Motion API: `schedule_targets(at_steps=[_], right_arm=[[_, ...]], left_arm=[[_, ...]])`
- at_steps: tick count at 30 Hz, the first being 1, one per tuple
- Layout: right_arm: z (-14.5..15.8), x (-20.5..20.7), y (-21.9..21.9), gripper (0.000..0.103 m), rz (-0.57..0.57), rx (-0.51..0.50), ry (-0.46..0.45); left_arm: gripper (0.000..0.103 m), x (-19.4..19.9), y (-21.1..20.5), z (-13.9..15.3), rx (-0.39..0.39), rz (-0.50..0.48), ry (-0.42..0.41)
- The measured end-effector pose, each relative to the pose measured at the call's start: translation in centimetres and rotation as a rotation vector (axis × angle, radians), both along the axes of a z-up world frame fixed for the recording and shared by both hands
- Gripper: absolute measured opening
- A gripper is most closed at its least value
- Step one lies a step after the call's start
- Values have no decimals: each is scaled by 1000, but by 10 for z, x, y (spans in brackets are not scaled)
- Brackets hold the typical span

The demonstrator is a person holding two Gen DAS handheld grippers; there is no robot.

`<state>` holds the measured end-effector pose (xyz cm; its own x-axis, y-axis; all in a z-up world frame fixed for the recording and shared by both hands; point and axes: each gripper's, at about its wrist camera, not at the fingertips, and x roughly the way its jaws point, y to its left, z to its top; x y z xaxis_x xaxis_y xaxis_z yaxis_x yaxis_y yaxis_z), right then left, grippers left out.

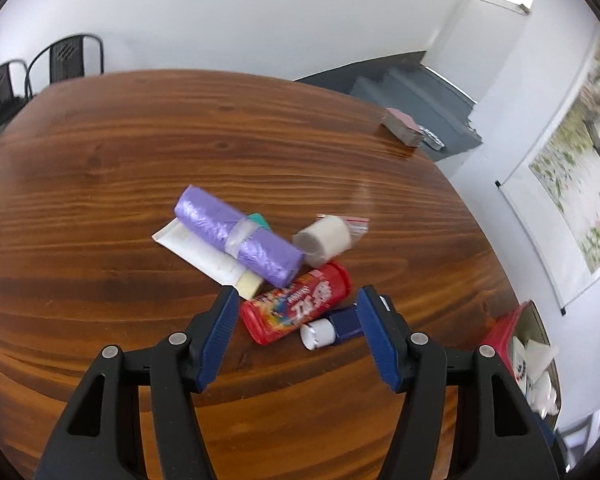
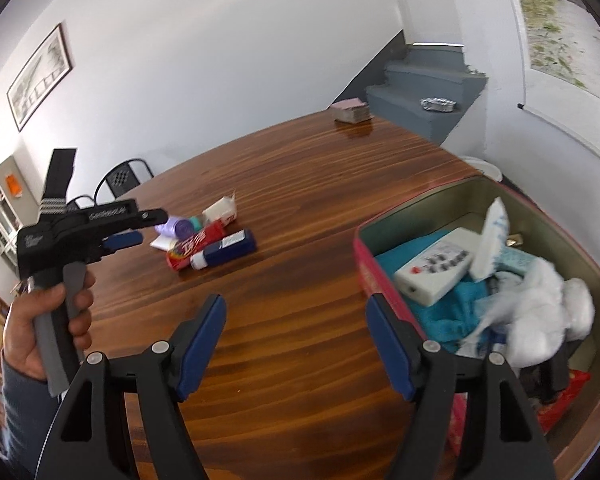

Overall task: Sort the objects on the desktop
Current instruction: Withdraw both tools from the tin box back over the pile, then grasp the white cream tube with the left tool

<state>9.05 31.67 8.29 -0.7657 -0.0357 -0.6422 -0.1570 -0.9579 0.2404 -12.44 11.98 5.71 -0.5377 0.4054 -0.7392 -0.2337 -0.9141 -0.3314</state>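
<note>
A small heap lies on the wooden table (image 1: 100, 184): a purple bag roll (image 1: 240, 236), a white tube (image 1: 204, 252), a white tape roll (image 1: 324, 240), a red candy tube (image 1: 300, 306) and a dark blue bottle with a white cap (image 1: 332, 326). My left gripper (image 1: 296, 308) is open, just above the red tube and blue bottle. In the right wrist view the heap (image 2: 208, 240) is seen beyond the left gripper (image 2: 128, 226). My right gripper (image 2: 296, 312) is open and empty above bare table, left of the red box (image 2: 366, 272).
The red box holds a white remote (image 2: 436, 272), teal cloth and white bags. A pink card stack (image 1: 404, 128) sits at the table's far edge. Black chairs (image 1: 40, 68) stand beyond the table, grey stairs (image 2: 420, 92) behind it.
</note>
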Motion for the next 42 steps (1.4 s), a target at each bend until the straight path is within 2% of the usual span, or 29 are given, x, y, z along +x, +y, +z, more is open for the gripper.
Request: schedule_targets(at_steps=[6, 10, 16, 20, 22, 24, 28, 31, 36, 37, 38, 39, 42], right_arm=[[-6, -8, -8, 76, 31, 21, -18], [-12, -12, -11, 78, 45, 34, -25], [-25, -25, -13, 78, 70, 2, -55], [-31, -31, -16, 79, 86, -10, -66], [-32, -32, -17, 79, 90, -11, -70], [-33, -34, -18, 79, 95, -10, -72], [-36, -37, -21, 79, 97, -16, -82], [-38, -40, -26, 79, 105, -11, -88], [-38, -44, -35, 79, 121, 1, -91], [-39, -46, -37, 79, 125, 4, -90], [-39, -48, -39, 79, 127, 7, -91], [-39, -51, -41, 79, 130, 12, -92], [-39, -65, -48, 79, 154, 38, -96]], left_arm=[[65, -29, -13, -19, 37, 122, -94], [65, -43, -12, -24, 64, 151, -123], [65, -54, -2, -23, 0, 192, -116], [66, -64, -1, -33, -48, 232, -124], [67, -66, 0, -35, -105, 252, -108], [67, -66, -2, -39, -143, 246, -105], [67, -63, -10, -48, -155, 199, -115], [67, -54, -22, -48, -166, 179, -79], [55, -41, -33, -40, -159, 140, -2], [46, -40, -35, -37, -157, 129, 14], [17, -36, -34, -31, -174, 123, 34], [9, -34, -35, -29, -182, 117, 38], [8, -31, -43, -30, -144, 81, 17]])
